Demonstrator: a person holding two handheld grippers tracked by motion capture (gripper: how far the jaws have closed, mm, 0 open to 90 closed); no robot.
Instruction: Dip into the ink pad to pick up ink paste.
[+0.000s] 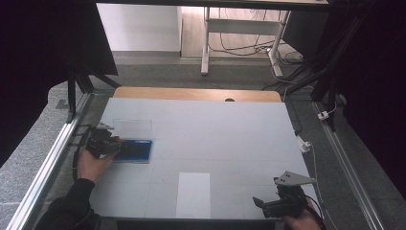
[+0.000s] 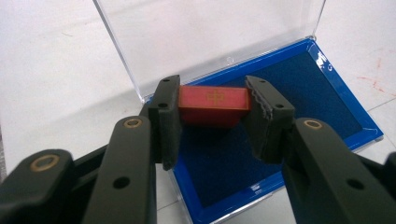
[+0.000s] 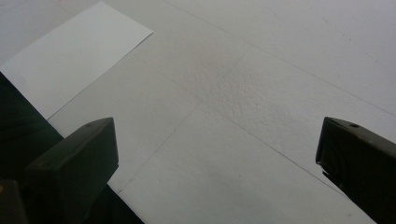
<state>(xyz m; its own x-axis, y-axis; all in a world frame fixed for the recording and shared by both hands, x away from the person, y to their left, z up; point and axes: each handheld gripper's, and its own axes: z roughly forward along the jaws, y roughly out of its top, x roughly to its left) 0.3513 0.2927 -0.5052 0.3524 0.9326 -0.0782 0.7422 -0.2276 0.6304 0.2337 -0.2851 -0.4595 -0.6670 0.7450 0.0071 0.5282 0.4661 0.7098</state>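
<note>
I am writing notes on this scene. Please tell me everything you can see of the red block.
The red block is a small rectangular bar, matte red, with a faint gold mark on its top face. It lies level, gripped at both ends by the left gripper, over the blue lining of the open case. Whether it touches the lining cannot be told.

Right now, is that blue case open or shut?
Open: the blue case's clear lid stands up behind it, baring the dark lining.
</note>
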